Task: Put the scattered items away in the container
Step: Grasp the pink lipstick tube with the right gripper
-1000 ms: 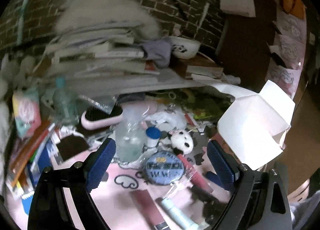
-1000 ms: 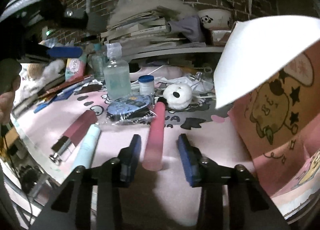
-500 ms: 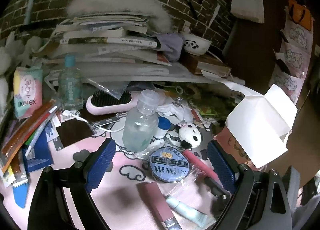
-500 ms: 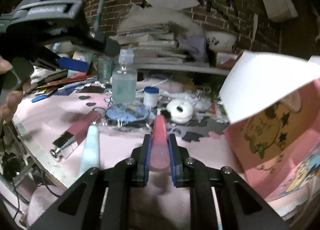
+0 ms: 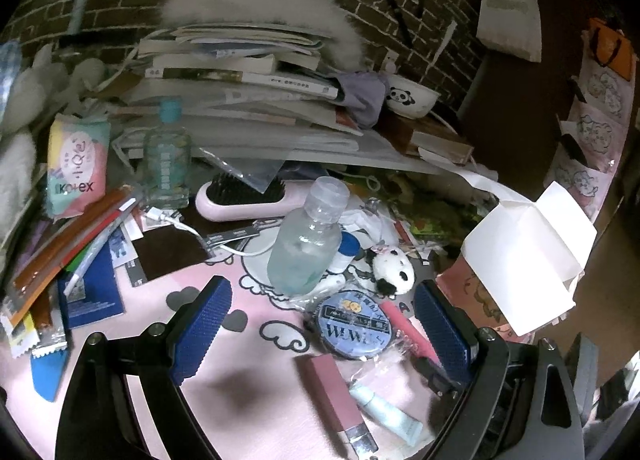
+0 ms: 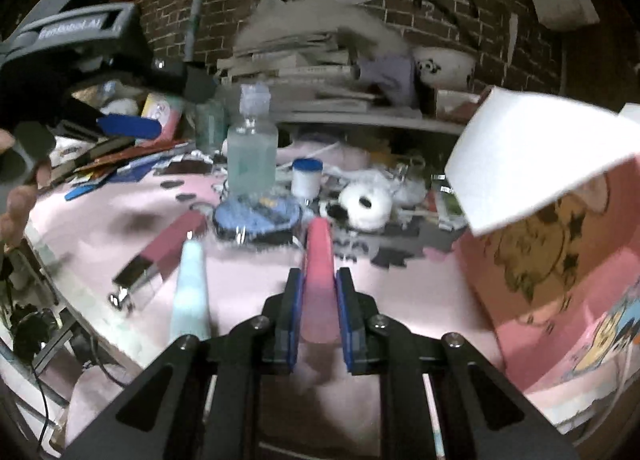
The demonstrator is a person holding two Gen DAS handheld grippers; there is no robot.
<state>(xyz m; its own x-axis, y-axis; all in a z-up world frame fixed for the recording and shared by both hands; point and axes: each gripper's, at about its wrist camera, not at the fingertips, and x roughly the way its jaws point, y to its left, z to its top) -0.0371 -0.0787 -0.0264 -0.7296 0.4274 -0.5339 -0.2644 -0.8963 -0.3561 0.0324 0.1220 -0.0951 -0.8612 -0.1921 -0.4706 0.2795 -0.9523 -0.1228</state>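
The right claw is clenched on a pink tube just above the pink bench, beside the pink box. The left claw hangs released above a round tin.

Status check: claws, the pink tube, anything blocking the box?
Right claw shut on pink tube. Left claw open, holding nothing, above the mat. Pink box to the right, its white flap hanging over the opening.
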